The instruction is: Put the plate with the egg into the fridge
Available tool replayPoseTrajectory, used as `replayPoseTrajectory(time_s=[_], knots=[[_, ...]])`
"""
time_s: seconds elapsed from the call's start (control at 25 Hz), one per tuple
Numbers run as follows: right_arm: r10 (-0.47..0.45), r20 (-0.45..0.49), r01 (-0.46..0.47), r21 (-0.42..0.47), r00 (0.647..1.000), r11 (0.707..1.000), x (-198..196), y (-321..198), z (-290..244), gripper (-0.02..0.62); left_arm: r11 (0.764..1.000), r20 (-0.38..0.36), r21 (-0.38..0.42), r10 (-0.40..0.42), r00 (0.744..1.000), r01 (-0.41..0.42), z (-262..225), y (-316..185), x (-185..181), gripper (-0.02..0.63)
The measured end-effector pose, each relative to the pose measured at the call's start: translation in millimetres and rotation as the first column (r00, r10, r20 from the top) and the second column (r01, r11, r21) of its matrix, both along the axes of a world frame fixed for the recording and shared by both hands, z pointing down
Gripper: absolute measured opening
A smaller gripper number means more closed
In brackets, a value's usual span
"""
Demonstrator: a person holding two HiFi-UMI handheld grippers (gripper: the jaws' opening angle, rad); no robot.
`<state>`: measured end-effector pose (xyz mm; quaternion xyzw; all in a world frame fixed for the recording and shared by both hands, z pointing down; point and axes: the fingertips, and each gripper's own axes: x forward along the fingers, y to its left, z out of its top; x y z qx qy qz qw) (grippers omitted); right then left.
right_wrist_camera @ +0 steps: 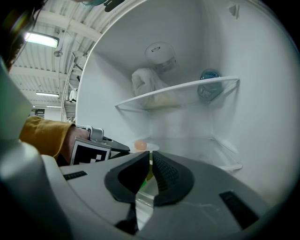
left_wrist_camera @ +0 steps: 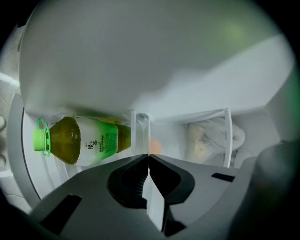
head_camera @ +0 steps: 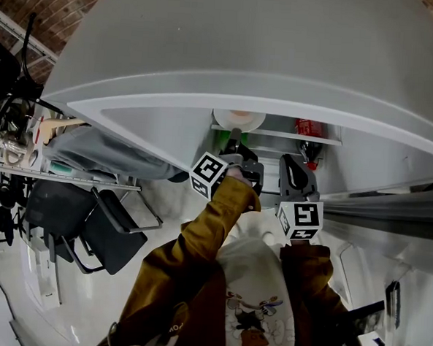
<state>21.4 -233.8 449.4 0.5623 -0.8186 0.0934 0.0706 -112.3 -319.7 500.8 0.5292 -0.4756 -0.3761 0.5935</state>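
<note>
Plate [head_camera: 238, 121] with egg [head_camera: 238, 114] sits on a shelf [right_wrist_camera: 201, 143] in the fridge [right_wrist_camera: 262, 93], at 12 o'clock of left gripper [head_camera: 233, 139]. Left jaws are together, tips at the rim; can't tell if they nip it. Right gripper [head_camera: 290, 164], at 4 o'clock of left, is closed and empty.

Risk: pulling back with the rim caught drags the plate out, and a jolt rolls the loose egg off.

Mustard-brown sleeves [head_camera: 209, 230] run back from the dark grey left gripper [head_camera: 234, 144] and right gripper [head_camera: 296, 166]. Each gripper carries a white cube [head_camera: 209, 175] with black square markers. Behind them is a white cartoon-print shirt [head_camera: 257, 281].
</note>
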Motion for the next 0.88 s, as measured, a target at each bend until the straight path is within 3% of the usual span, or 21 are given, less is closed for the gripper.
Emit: replayPoseTrajectory(time_s=[0.88], knots=[[-0.004,-0.019,0.004,0.004,1.000,1.000,-5,-20,-2,0.008,0.999,0.003,-0.019,0.038,0.999,-0.038,6,-12,7,0.018]])
